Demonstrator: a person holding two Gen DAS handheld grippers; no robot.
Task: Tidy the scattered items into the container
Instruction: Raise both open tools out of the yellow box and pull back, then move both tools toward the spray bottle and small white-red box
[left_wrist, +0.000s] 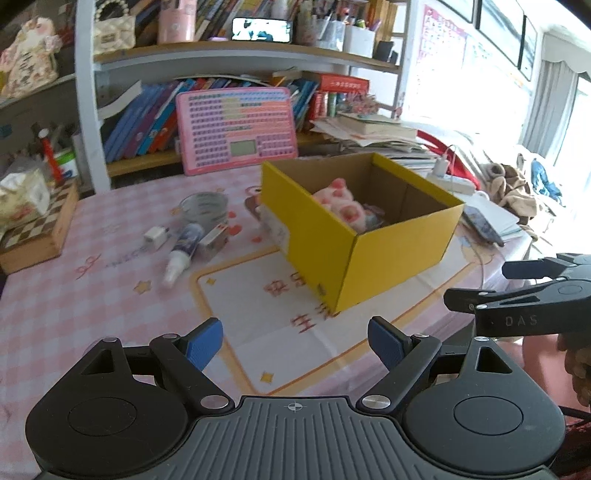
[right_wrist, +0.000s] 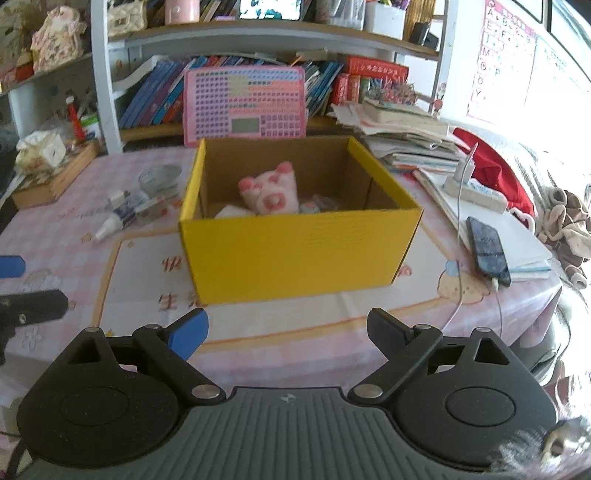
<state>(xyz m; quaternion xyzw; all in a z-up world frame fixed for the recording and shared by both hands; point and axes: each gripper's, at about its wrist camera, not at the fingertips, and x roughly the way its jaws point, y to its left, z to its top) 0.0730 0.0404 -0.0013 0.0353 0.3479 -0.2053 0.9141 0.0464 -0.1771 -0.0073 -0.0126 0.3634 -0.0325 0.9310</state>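
A yellow cardboard box (left_wrist: 391, 254) (right_wrist: 295, 251) stands on the pink checked tablecloth with a pink plush toy (left_wrist: 341, 205) (right_wrist: 271, 190) and small items inside. To its left lie a white tube (left_wrist: 181, 251) (right_wrist: 122, 218), a white charger plug (left_wrist: 155, 236), a small box (left_wrist: 214, 240) and a tape roll (left_wrist: 205, 208) (right_wrist: 160, 177). My left gripper (left_wrist: 295, 345) is open over the mat in front of the box, nothing between its fingers. My right gripper (right_wrist: 286, 334) is open before the box's near wall, empty; its fingers (left_wrist: 480, 299) show at the right in the left wrist view.
A pink toy keyboard (left_wrist: 236, 129) (right_wrist: 245, 105) leans on the bookshelf behind. A wooden checkered box (left_wrist: 37, 236) sits at the left. A phone (right_wrist: 487, 245) on a cable, a power strip (right_wrist: 474, 194) and stacked books (right_wrist: 406, 136) lie right of the box.
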